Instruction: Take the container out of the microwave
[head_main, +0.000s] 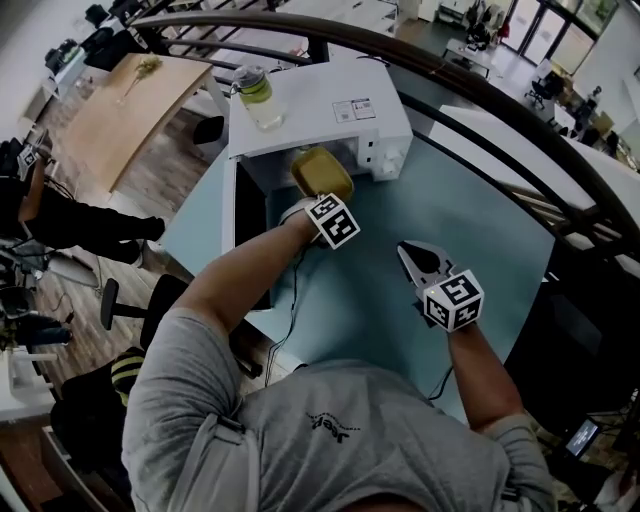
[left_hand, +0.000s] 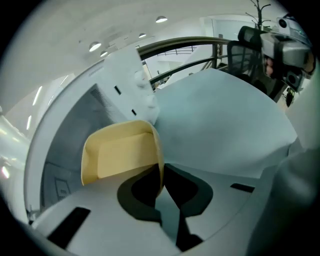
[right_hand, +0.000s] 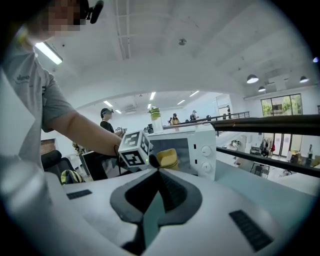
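A yellow container hangs just in front of the white microwave's open cavity, above the table. My left gripper is shut on it. In the left gripper view the jaws pinch the right wall of the container at its rim, with the left gripper pointing steeply down. The microwave door stands swung open to the left. My right gripper is shut and empty, held over the table to the right. In the right gripper view the right gripper faces the microwave and the container.
A clear bottle with a green layer stands on top of the microwave. The light blue table stretches right and toward me, with a black cable on it. A dark curved railing runs behind. People stand in the background.
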